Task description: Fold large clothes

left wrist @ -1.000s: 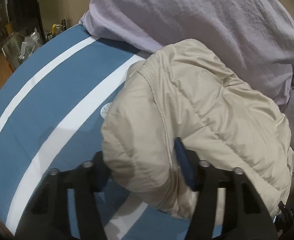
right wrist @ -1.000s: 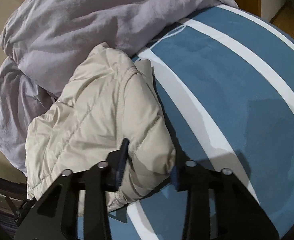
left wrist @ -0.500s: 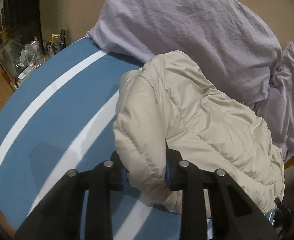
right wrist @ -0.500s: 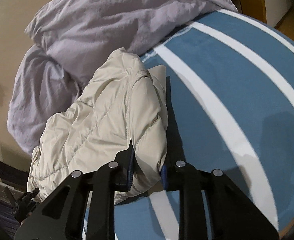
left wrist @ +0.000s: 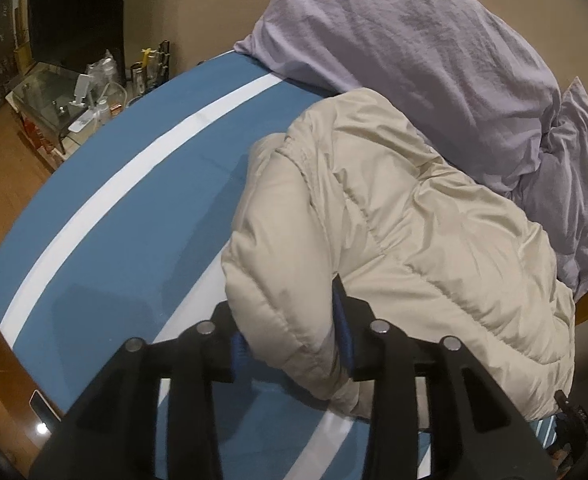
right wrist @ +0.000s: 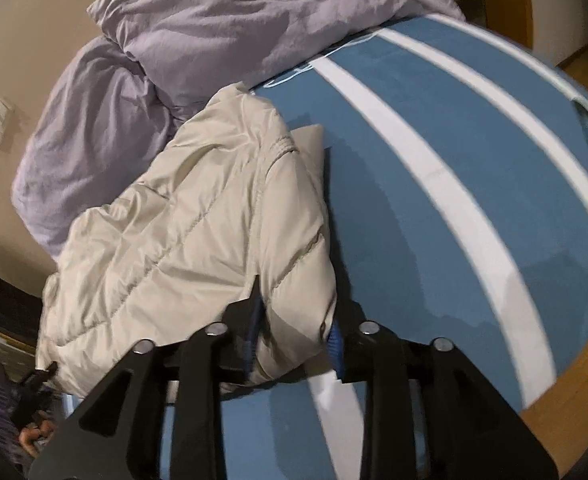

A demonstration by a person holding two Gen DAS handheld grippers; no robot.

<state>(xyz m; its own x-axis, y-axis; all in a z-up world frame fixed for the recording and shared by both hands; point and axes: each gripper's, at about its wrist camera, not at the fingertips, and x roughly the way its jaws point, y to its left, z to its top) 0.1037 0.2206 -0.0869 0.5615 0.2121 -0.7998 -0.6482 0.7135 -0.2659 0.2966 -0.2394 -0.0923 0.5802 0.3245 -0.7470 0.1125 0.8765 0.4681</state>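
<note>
**Both grippers clamped on quilted jacket at bed edge**

The cream quilted jacket [left wrist: 394,216] lies bunched on a bed covered by a blue sheet with white stripes [left wrist: 133,184]. Its far side rests against a lilac pillow [left wrist: 406,48] and crumpled lilac bedding [right wrist: 93,120].

Left gripper [left wrist: 289,340]: clenched on a thick padded fold of the jacket. Blue pads [left wrist: 340,320] press into the fabric on either side. The fold bulges between the jaws and covers most of the left pad, so the depth of the bite cannot be judged.

Right gripper [right wrist: 294,334]: likewise clenched on a puffed edge of the jacket [right wrist: 213,216]. Its left finger [right wrist: 253,304] is partly buried in the fabric, and the fold hangs over the sheet just ahead of it.

Hidden or unclear:
- The jacket's sleeves, collar and front closure cannot be told apart; the garment is doubled over itself.
- Its lower edge runs off the bed side, where a small dark object [left wrist: 570,408] shows, too small to identify.
- In the right wrist view, fingers of a hand [right wrist: 33,438] appear at the lower left, mostly cut off by the frame.
- A side surface beyond the bed carries bottles and clutter [left wrist: 93,92], distorted at the lens rim and not legible.
- The near stripe under the right gripper is blurred.
</note>
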